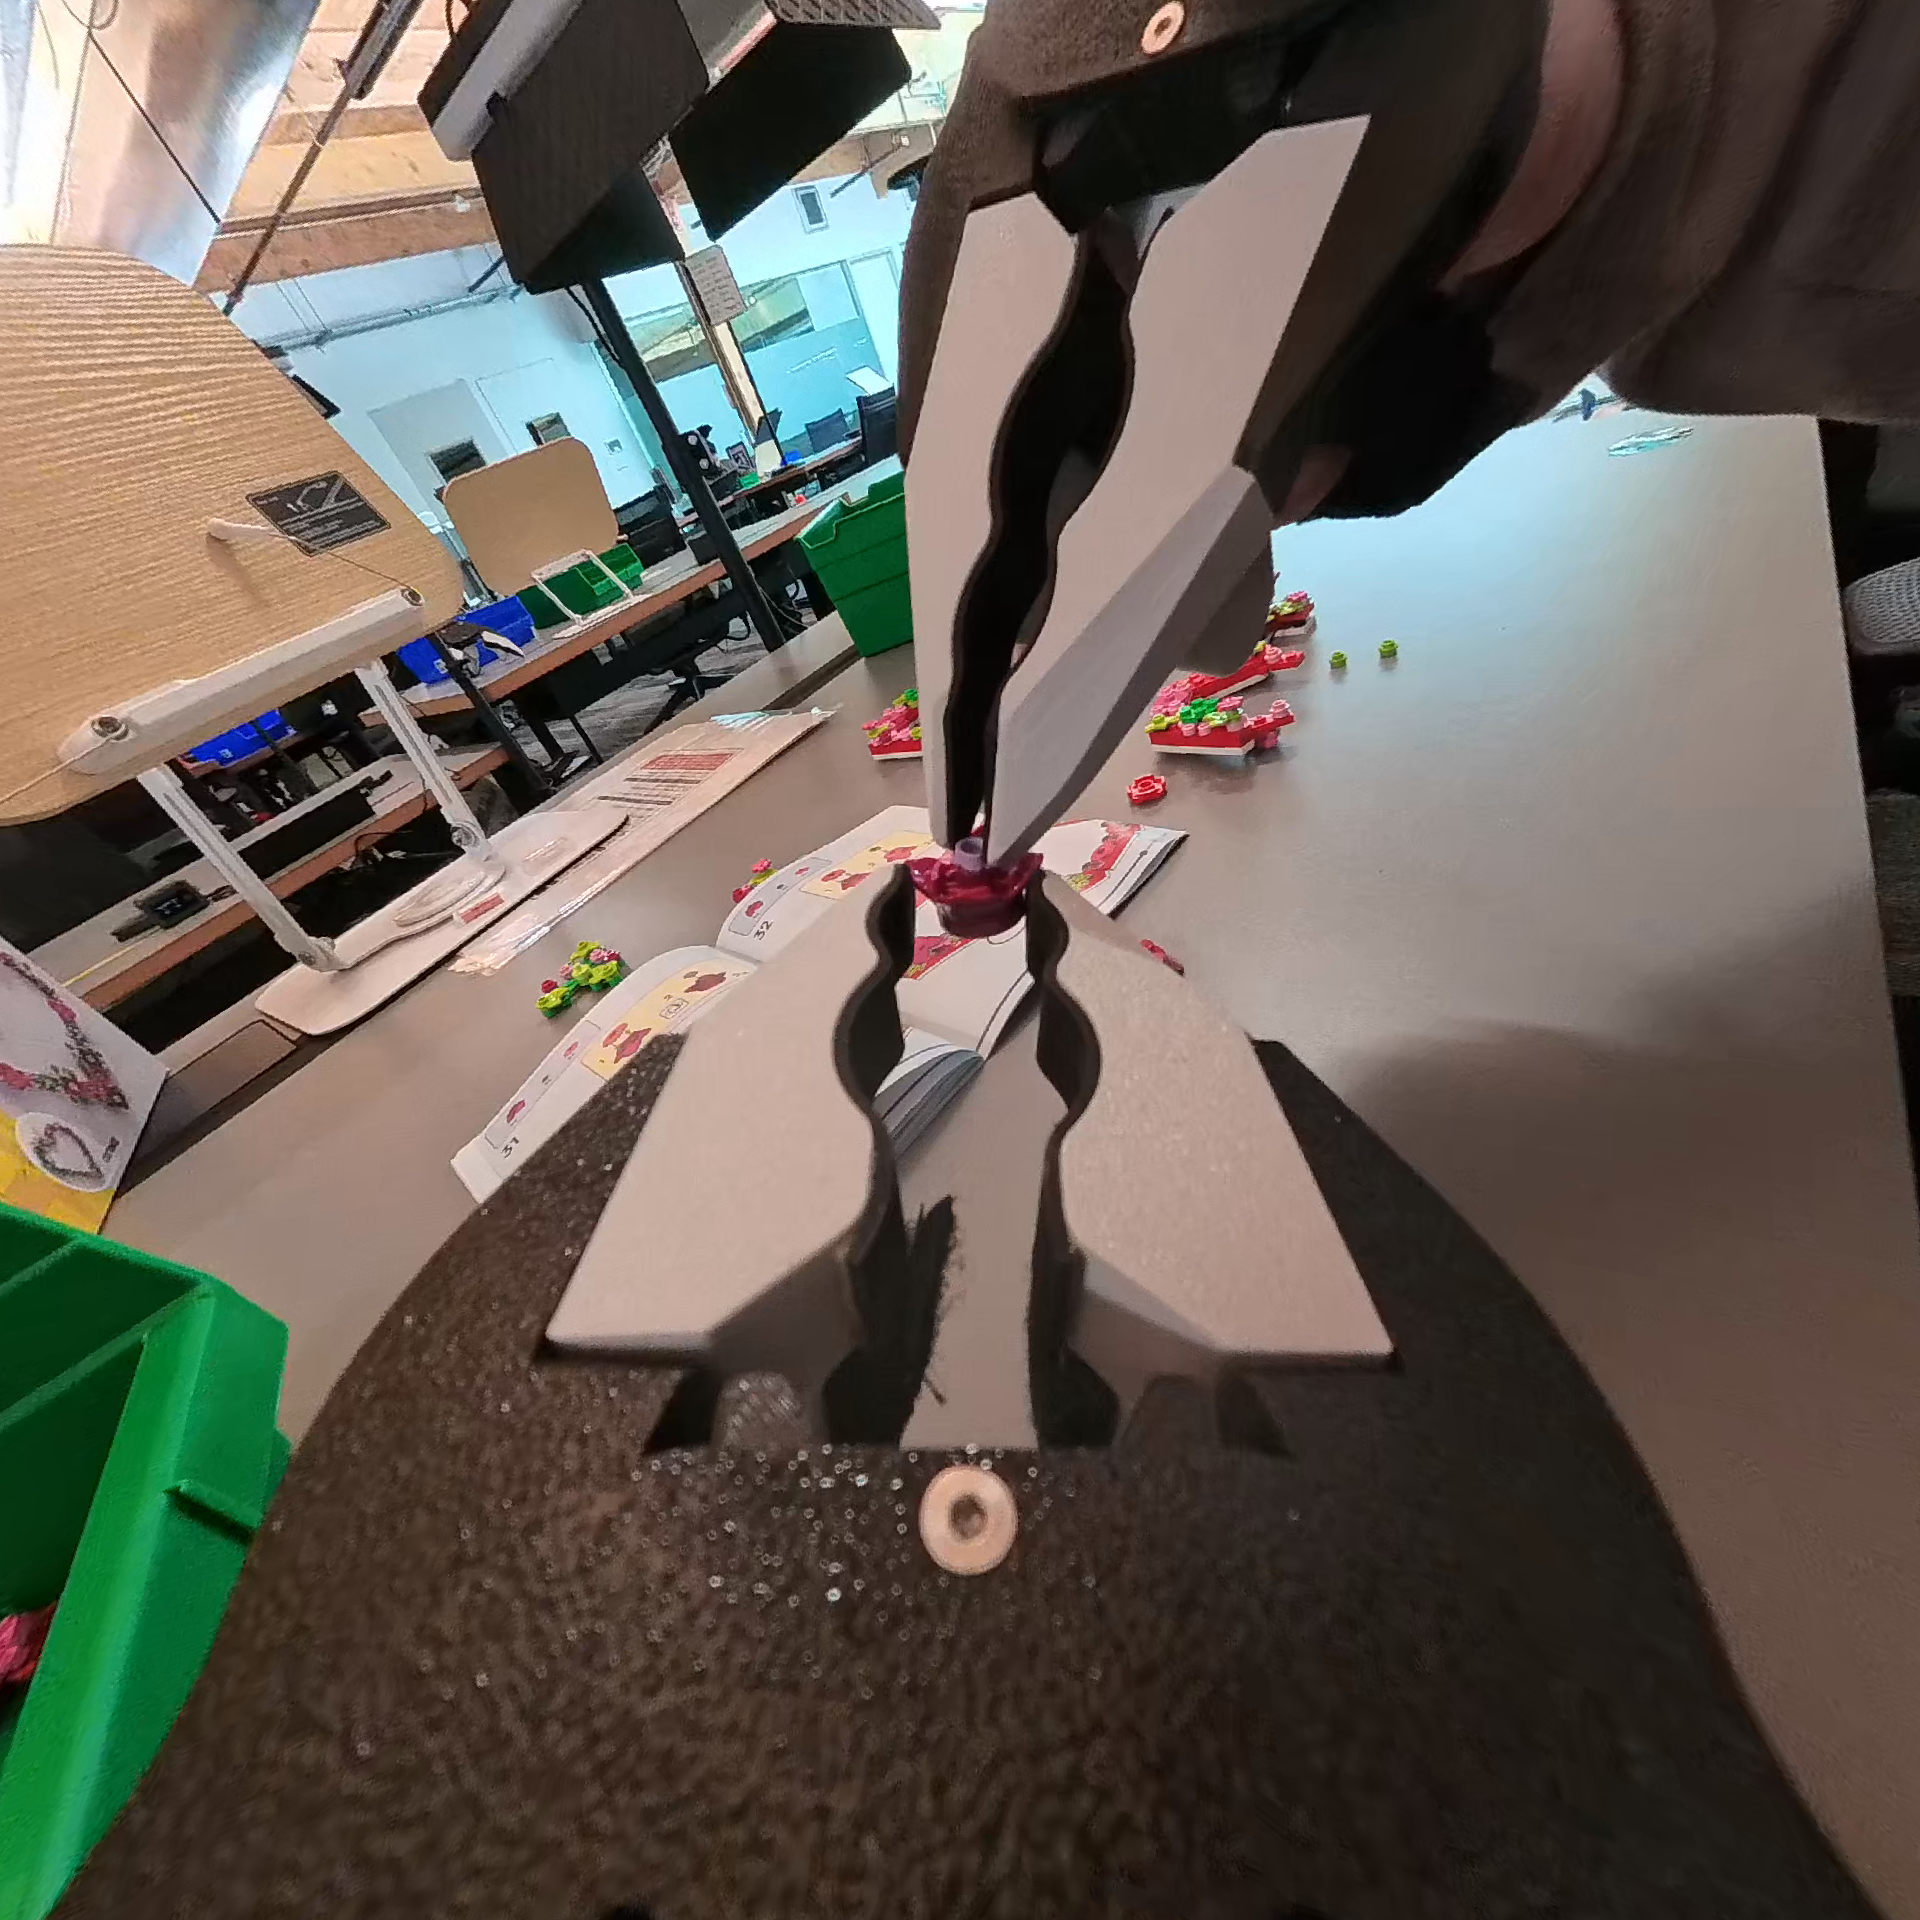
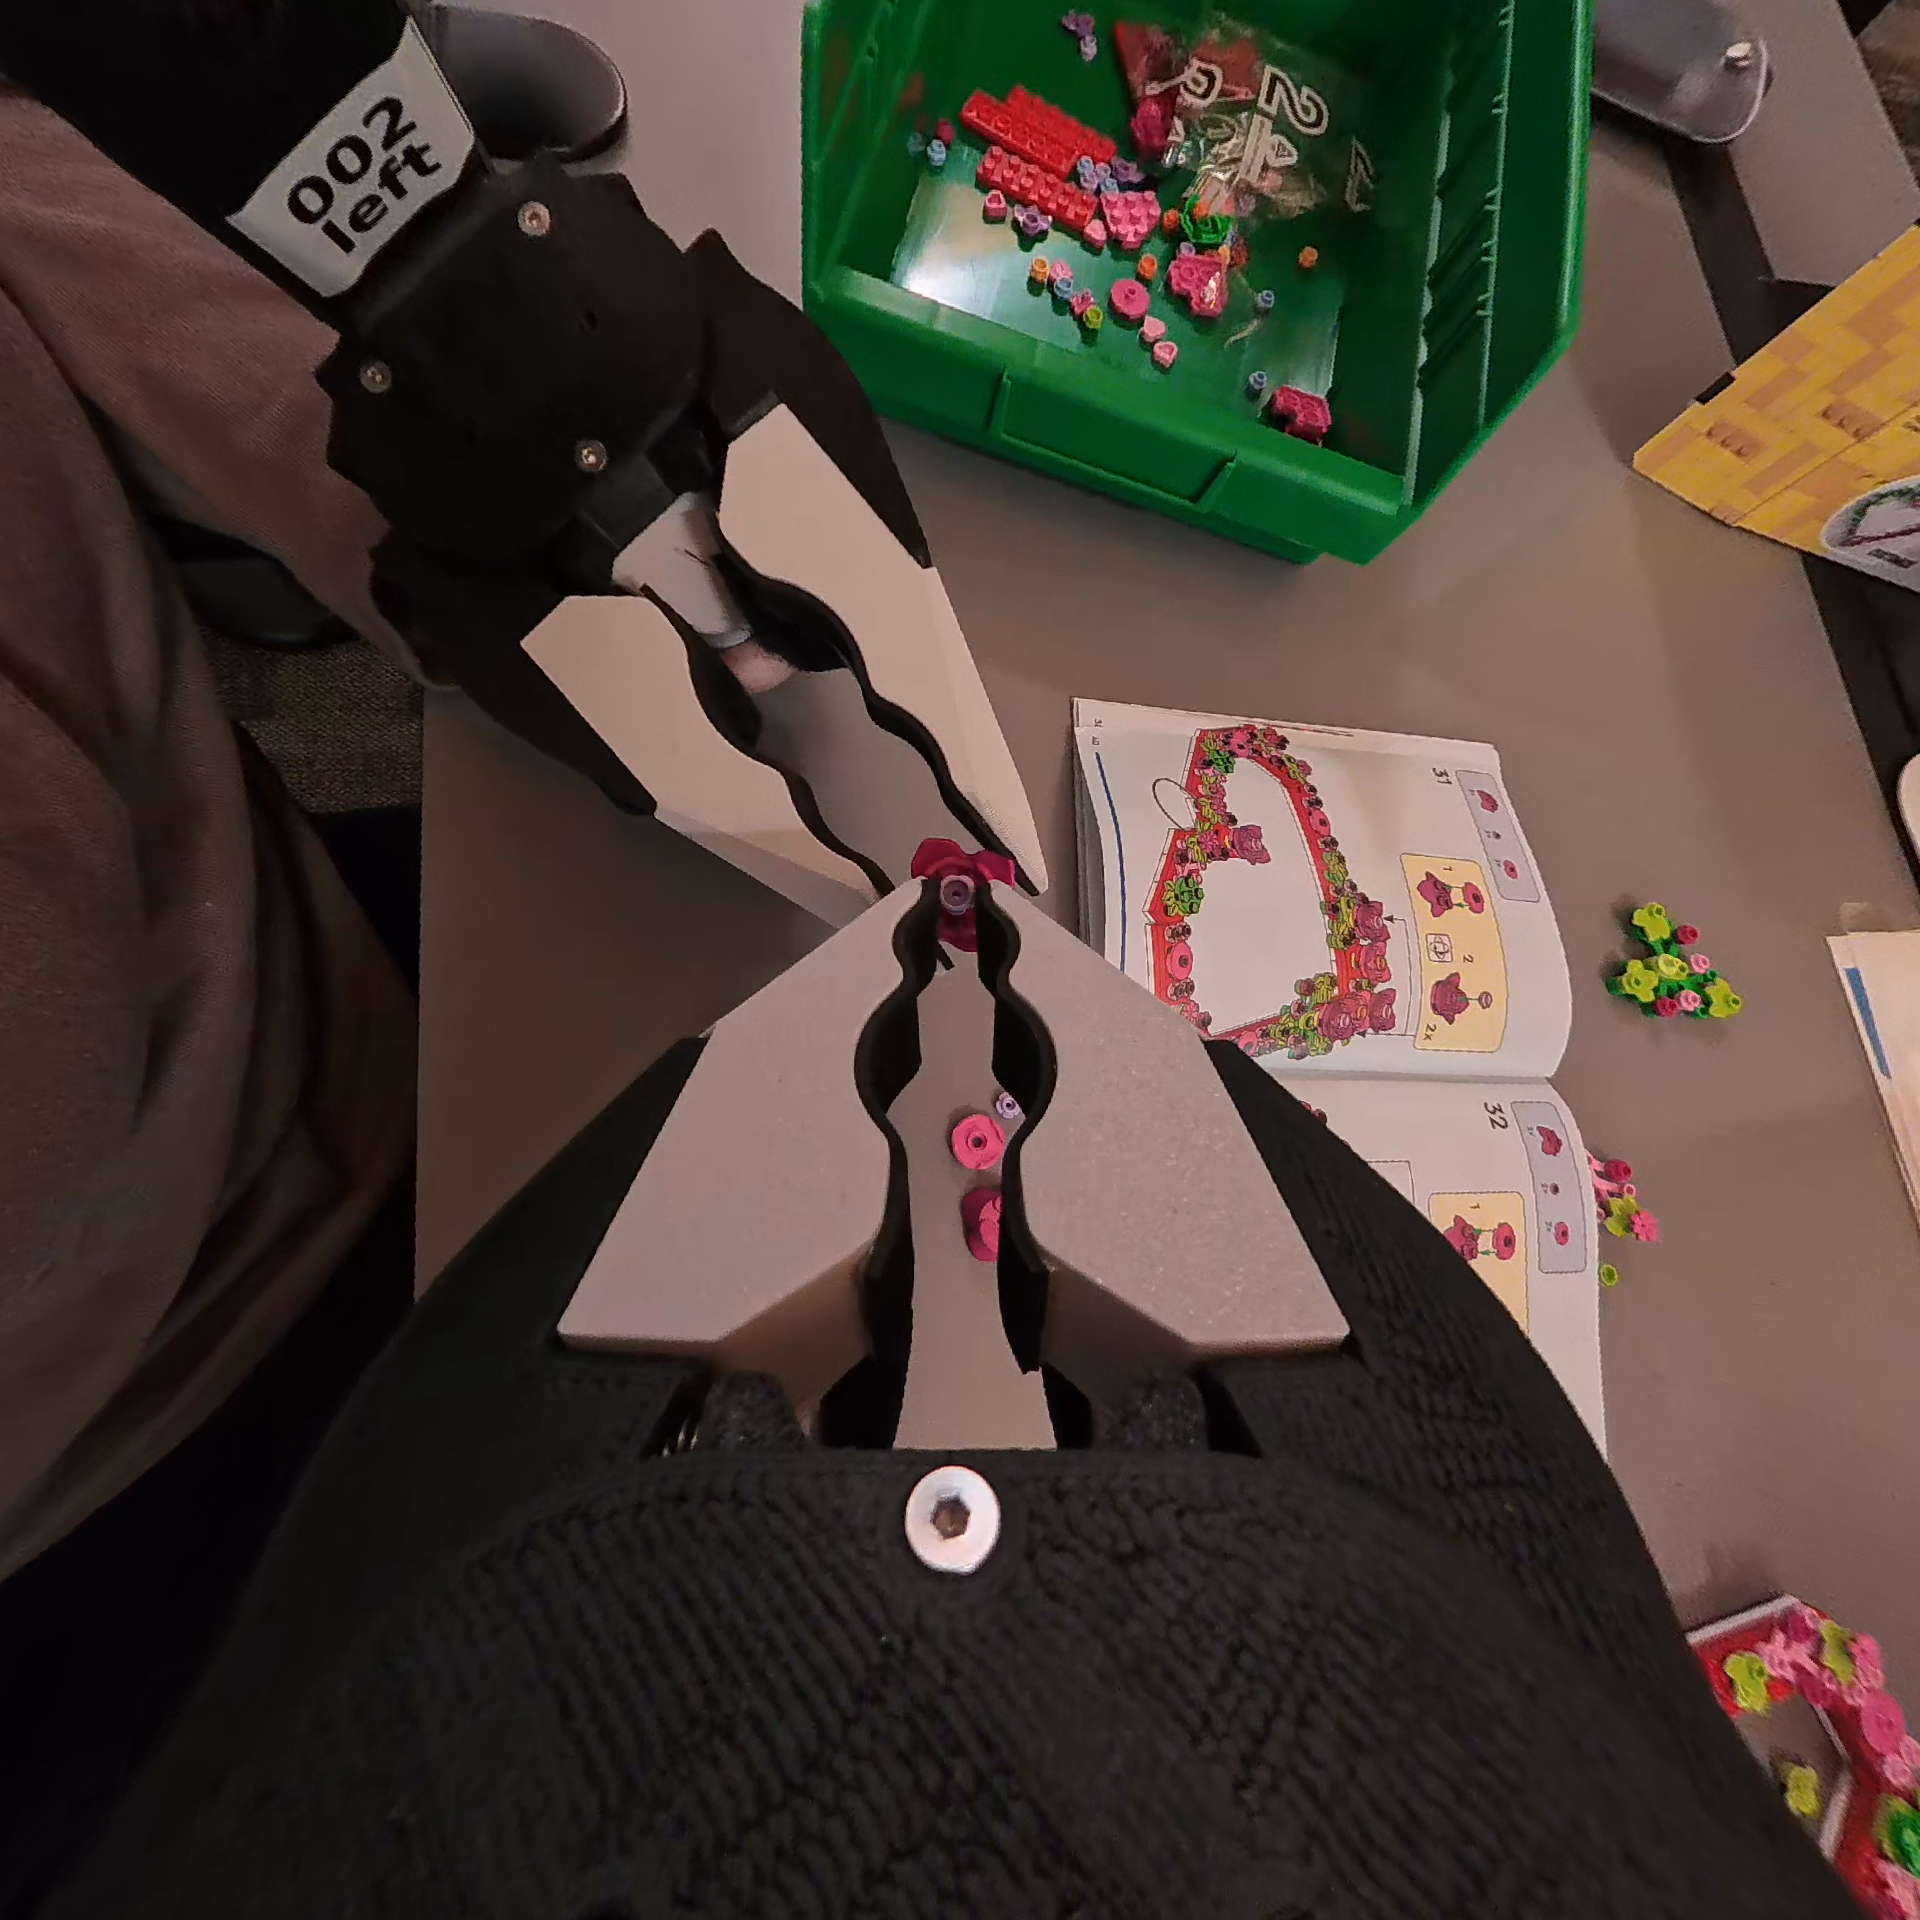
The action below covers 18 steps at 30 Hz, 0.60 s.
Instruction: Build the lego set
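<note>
My left gripper [image 1: 971, 885] is shut on a dark magenta flower piece [image 1: 977, 896] and holds it above the table. My right gripper [image 1: 969, 834] comes down from above, shut on a small lavender stud [image 1: 968, 850] that sits on the flower's centre. In the right wrist view, my right gripper [image 2: 956, 902] pinches the stud [image 2: 956, 891] at its tips. The left gripper [image 2: 961, 878] reaches in from the upper left with the flower [image 2: 961, 862]. An open instruction booklet [image 2: 1299, 883] lies just right of the tips.
A green bin [image 2: 1122, 447] of loose pieces stands behind. Two pink round pieces [image 2: 977, 1140] lie under my right fingers. A green and pink flower cluster [image 2: 1668, 971] and red partial builds [image 1: 1221, 727] lie on the grey table. Another green bin [image 1: 104, 1455] is at my left. Only a small space, under 4 cm, lies between the two pairs of fingers.
</note>
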### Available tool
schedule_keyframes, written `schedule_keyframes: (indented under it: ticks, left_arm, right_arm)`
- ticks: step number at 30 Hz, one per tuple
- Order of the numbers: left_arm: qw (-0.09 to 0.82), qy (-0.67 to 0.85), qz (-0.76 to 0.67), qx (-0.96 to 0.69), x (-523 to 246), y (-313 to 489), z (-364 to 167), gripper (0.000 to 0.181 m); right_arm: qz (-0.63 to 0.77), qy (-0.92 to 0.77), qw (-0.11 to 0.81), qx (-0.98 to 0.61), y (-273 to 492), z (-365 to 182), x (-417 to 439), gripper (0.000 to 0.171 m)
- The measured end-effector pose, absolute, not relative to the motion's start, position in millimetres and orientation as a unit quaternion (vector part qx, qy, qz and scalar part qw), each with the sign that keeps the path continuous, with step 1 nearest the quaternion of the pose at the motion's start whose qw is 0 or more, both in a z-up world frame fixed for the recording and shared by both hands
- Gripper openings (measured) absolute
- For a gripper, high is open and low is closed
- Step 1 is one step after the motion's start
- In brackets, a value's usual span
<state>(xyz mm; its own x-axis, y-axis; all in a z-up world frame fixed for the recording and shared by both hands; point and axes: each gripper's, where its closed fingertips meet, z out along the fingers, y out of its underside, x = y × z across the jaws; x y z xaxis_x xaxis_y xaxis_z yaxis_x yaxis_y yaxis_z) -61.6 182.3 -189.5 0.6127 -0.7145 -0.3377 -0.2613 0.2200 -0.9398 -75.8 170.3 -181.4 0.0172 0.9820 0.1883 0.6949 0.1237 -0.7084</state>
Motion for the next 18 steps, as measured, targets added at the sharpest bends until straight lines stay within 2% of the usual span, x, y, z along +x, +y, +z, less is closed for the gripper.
schedule_keyframes:
  ticks: [18]
  left_arm:
    - [0.662, 0.407, -0.176, -0.604, -60.7, 182.2, -191.8, 0.018]
  right_arm:
    - [0.207, -0.662, 0.349, -0.63, 173.4, -183.7, -74.8, 0.01]
